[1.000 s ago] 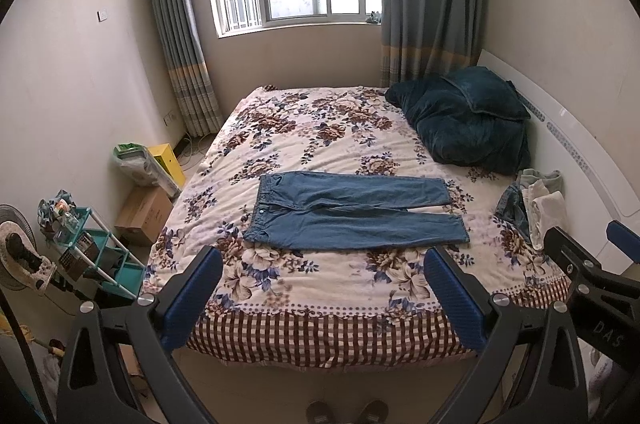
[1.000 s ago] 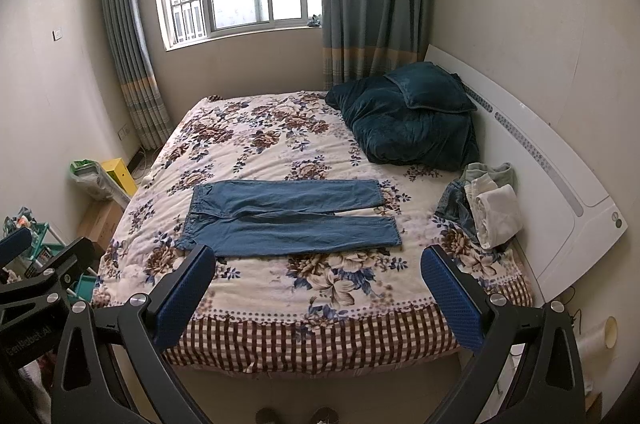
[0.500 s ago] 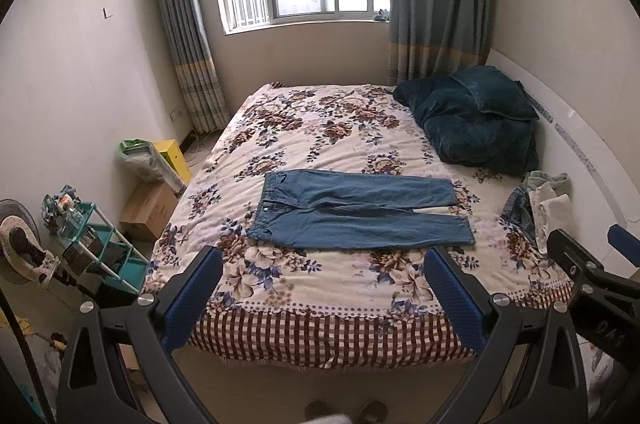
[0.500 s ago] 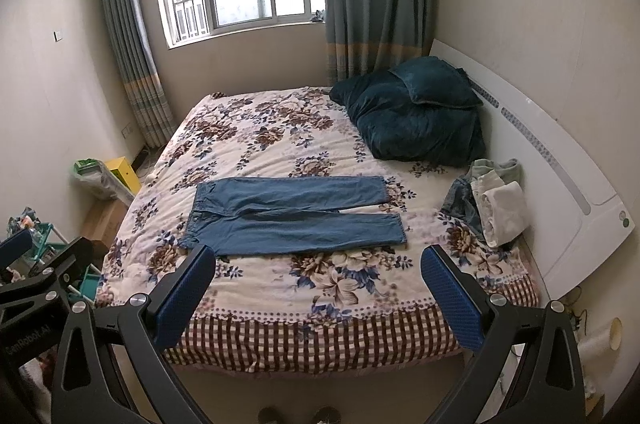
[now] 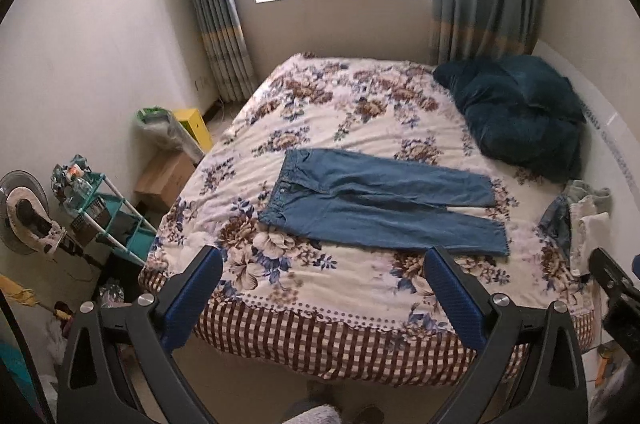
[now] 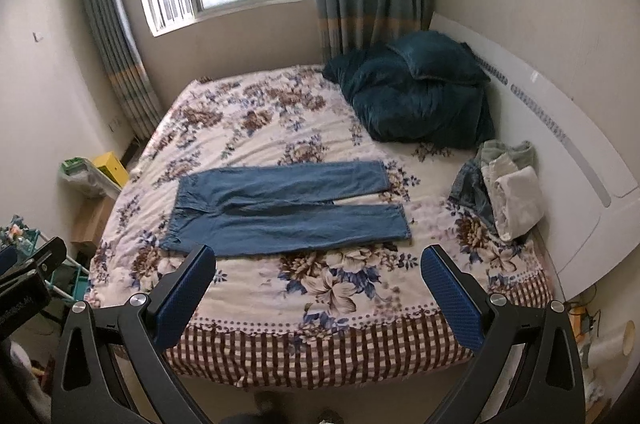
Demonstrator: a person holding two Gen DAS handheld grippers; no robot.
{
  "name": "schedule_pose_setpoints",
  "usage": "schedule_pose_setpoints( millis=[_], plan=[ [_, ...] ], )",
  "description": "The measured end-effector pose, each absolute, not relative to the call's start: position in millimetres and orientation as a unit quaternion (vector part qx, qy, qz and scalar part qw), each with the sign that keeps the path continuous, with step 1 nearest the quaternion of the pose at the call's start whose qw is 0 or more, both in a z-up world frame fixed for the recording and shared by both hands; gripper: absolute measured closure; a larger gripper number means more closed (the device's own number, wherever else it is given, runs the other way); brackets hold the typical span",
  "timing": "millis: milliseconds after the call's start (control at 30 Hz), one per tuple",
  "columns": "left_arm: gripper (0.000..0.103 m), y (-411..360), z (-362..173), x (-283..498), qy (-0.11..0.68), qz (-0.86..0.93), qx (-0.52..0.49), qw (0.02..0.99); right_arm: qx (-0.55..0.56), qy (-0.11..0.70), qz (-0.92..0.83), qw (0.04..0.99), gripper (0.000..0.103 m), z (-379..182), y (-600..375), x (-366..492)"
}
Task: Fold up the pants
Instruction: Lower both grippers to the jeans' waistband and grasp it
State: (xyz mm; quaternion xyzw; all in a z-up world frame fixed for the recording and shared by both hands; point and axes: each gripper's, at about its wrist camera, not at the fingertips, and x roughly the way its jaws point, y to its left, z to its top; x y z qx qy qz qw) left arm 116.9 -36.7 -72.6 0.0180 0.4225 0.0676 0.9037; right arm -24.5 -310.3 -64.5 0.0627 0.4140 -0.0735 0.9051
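Room: small bedroom, window and curtains at the far wall, bed [image 5: 332, 328] with flowered cover in the middle.
Surface: flowered bedcover, checked border at the near edge.
Task item: one pair of jeans [image 5: 380, 207], spread flat across the near half of the bed, waist toward the left, two legs toward the right, slightly parted at the hems; same jeans [image 6: 286, 207] in the right view.
Left tongs [image 5: 324, 288]: wide open, holding nothing, held above the near bed edge, apart from the jeans.
Right tongs [image 6: 318, 284]: wide open, holding nothing, likewise short of the jeans.
Step in hand: approach; no fold made yet.
Next move, judged: lower both tongs to the near leg, pinch at waist and hem, carry it over the far leg.
Count: jeans 1; tongs 2; dark green quilt [image 6: 416, 99] 1, by the headboard; clothes stack [image 6: 504, 191] 1, at the right bed edge; number of garments in it not clear.
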Motion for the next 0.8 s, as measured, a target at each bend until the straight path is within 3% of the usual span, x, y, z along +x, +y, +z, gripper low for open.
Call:
schedule_pose_setpoints(
  millis=[533,800],
  plan=[
    [0.000,-50.0,-222.6,392.7,0.512,0.004,0.085,0.855,0.069,0.506,-0.128,0.850,0.000,-231.2,-317.4,262.8],
    [0.000,-65.8,-342.7,551.9,0.563,-0.002,0.138,0.815,0.063,0.572,-0.093,0.812,0.000,-376.9,-322.3,461.3]
  ],
)
